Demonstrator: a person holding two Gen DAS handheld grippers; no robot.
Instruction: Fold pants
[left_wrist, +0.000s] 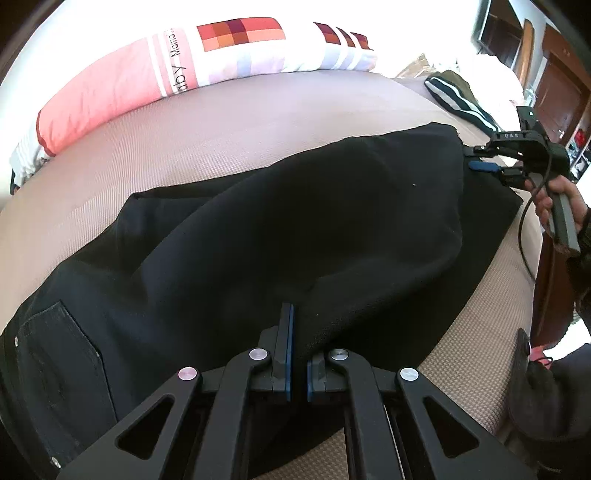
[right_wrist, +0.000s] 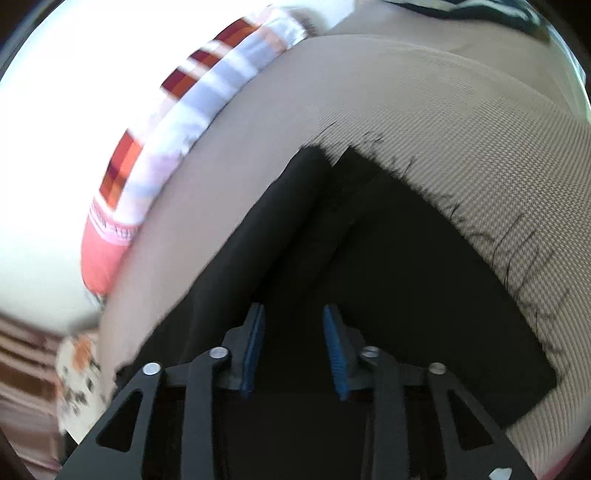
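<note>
Your left gripper (left_wrist: 298, 345) pinches the black pants (left_wrist: 295, 221), half-folded on the bed (left_wrist: 221, 140); your right gripper (right_wrist: 293, 345) fingers gape wide (empty). Risk: the unheld hem sliding, skewing the fold.

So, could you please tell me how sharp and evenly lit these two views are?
Left wrist view: sharp, the black pants read as a nearly featureless dark mass, the wall above the pillow blown out, strong fisheye bending. Right wrist view: motion-blurred, pillow smeared, upper left overexposed, mat weave crisp only at right.
</note>
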